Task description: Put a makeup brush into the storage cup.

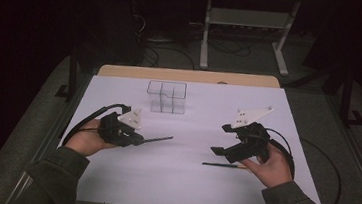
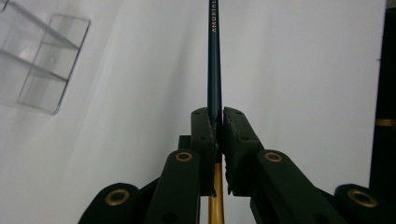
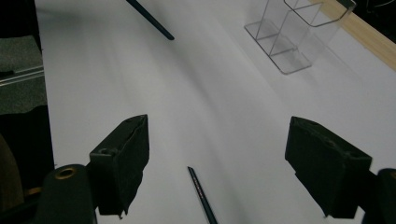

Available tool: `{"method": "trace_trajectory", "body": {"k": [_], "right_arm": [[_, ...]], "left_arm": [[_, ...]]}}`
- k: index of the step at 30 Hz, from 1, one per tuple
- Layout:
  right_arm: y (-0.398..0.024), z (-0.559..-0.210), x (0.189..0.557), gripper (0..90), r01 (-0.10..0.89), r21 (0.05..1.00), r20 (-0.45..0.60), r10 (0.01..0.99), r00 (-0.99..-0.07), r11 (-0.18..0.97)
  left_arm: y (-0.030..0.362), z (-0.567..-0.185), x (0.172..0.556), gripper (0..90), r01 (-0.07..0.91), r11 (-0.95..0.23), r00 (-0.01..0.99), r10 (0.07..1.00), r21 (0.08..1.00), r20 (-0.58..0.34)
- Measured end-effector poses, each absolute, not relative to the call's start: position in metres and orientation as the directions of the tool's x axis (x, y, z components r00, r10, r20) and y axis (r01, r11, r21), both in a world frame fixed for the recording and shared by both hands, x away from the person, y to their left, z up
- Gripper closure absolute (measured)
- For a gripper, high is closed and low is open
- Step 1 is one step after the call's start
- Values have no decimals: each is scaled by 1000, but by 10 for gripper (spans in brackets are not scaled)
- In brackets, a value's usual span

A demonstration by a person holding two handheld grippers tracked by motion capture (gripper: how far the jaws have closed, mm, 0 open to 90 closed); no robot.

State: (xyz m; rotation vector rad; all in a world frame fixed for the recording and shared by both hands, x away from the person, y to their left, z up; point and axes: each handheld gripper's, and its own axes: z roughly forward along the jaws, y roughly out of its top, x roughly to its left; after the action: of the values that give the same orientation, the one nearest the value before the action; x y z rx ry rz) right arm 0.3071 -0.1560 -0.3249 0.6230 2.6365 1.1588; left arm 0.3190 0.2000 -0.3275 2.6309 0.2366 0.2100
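A white worktop (image 1: 176,182) with a wooden strip along its far edge carries a clear, partitioned acrylic organiser (image 1: 167,97), which stands near the middle of the far edge; the organiser (image 2: 37,60) also appears at the upper left of the left gripper view and, as seen in the right gripper view (image 3: 299,35), close to the wooden edge. The left gripper (image 1: 137,139), held in the person's left hand (image 1: 85,140) over the left half of the worktop, has its jaws closed tight on a dark, slender pencil (image 1: 158,139): in the left gripper view the two pads meet around the pencil (image 2: 214,70), whose dark shaft with gold lettering runs straight out ahead of the jaws while a gold-coloured part shows below them. The pencil's free end points toward the middle of the worktop, clear of the surface as far as can be told; its tip (image 3: 154,21) is seen at the top of the right gripper view. The right gripper (image 1: 223,138), held in the right hand (image 1: 273,166) over the right half of the worktop, has its jaws standing wide apart with nothing between the pads. A second dark pencil (image 1: 223,165) lies flat on the worktop just beside the right hand, toward the near edge; in the right gripper view this pencil (image 3: 201,193) lies on the sheet below the gap of the jaws.
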Motion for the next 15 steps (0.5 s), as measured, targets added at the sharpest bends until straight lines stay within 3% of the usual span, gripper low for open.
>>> {"method": "trace_trajectory", "body": {"k": [15], "right_arm": [[-128, -314, 310, 242, 234, 707, -23, 352, -936, 667]], "left_arm": [[176, -324, 306, 833, 53, -862, 984, 130, 504, 119]]}}
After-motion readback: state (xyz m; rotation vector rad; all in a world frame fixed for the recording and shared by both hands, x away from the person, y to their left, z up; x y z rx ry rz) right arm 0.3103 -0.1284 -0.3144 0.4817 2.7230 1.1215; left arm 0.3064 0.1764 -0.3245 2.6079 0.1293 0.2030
